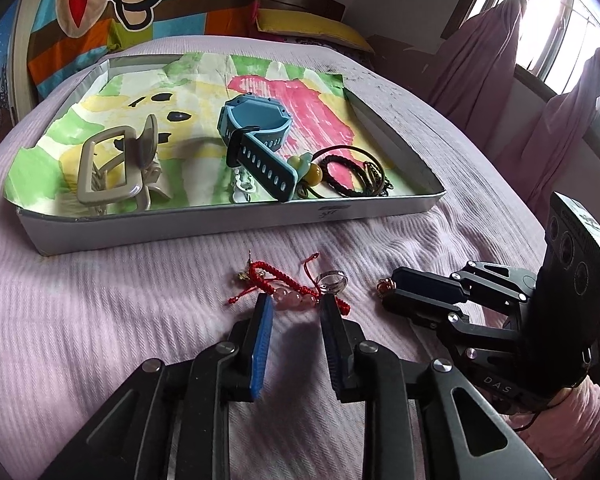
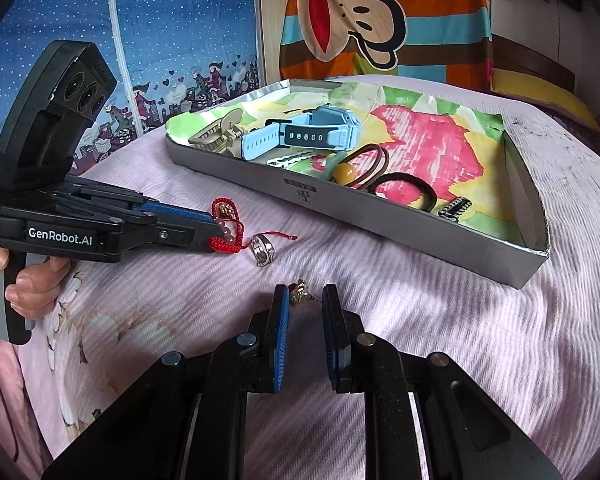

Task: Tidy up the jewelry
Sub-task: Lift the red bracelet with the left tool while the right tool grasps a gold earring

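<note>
A red cord bracelet [image 1: 268,280] with pink beads lies on the lilac bedspread [image 1: 100,320]. My left gripper [image 1: 297,300] is open, its fingertips either side of the beads, low over the bed. A silver ring [image 1: 330,280] rests just beyond. In the right wrist view the bracelet [image 2: 222,210], ring [image 2: 263,250] and left gripper [image 2: 214,226] show from the side. A small gold and red earring [image 2: 300,292] lies at the tips of my right gripper [image 2: 306,292], whose jaws stand slightly apart. A shallow grey tray [image 1: 220,224] holds a blue watch [image 1: 256,128], a beige hair claw [image 1: 108,168] and hair ties [image 1: 348,172].
The tray [image 2: 340,200] is lined with painted paper. A striped monkey blanket [image 1: 100,0] and a yellow pillow [image 1: 320,26] lie behind it. Pink curtains [image 1: 540,120] hang at the right. A person's hand [image 2: 32,284] holds the left gripper's handle.
</note>
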`<control>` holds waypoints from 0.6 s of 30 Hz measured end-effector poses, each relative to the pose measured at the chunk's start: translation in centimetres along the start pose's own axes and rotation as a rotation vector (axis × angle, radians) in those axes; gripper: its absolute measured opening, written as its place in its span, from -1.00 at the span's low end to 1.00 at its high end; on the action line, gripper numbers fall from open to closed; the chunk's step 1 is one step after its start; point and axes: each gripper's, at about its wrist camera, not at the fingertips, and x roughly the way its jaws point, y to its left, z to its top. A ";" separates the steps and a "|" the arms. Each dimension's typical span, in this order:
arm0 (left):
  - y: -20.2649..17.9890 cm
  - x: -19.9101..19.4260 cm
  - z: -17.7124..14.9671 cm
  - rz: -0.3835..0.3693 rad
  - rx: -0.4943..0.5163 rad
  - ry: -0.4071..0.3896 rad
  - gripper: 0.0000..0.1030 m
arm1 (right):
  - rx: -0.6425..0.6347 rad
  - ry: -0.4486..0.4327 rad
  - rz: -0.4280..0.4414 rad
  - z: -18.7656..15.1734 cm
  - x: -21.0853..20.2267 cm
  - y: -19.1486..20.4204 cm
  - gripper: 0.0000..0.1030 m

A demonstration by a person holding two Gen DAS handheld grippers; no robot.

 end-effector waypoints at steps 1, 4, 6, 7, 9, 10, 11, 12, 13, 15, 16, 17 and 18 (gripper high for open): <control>-0.1 0.0 0.0 -0.002 0.002 0.002 -0.48 | 0.001 0.000 -0.002 0.0 0.0 -0.1 -0.72; -0.4 0.1 0.0 -0.008 0.016 0.002 -0.21 | -0.001 0.002 -0.008 -0.1 -0.1 -0.3 -0.71; -0.7 0.3 0.1 0.011 0.024 -0.006 -0.17 | 0.000 0.003 -0.011 -0.2 -0.2 -0.4 -0.71; -0.7 0.4 0.2 0.014 0.023 -0.005 -0.17 | 0.003 0.003 -0.012 -0.2 -0.2 -0.5 -0.71; -0.6 0.6 0.3 0.015 0.013 -0.006 -0.18 | 0.009 0.003 -0.011 -0.2 -0.2 -0.6 -0.72; -0.5 0.6 0.3 0.015 0.005 -0.007 -0.18 | 0.009 0.003 -0.011 -0.2 -0.1 -0.6 -0.71; -0.4 0.6 0.3 0.015 -0.004 -0.010 -0.25 | 0.008 0.002 -0.012 -0.2 -0.1 -0.6 -0.71; -0.2 0.6 0.3 0.018 -0.010 -0.011 -0.31 | 0.007 0.002 -0.011 -0.2 -0.1 -0.6 -0.71; -0.1 0.7 0.3 0.022 -0.015 -0.008 -0.43 | 0.008 0.002 -0.011 -0.2 -0.2 -0.6 -0.71; 0.0 0.5 0.2 0.015 -0.017 -0.009 -0.56 | 0.008 -0.001 -0.010 -0.1 -0.1 -0.7 -0.72; 0.1 0.5 0.1 0.016 -0.014 -0.008 -0.68 | 0.009 -0.002 -0.010 -0.2 -0.1 -0.7 -0.72; 0.1 0.4 0.0 0.018 -0.012 -0.007 -0.75 | 0.009 -0.003 -0.009 -0.2 -0.1 -0.7 -0.72; 0.0 0.4 -0.1 0.019 -0.009 -0.008 -0.79 | 0.008 -0.004 -0.010 -0.2 -0.1 -0.7 -0.72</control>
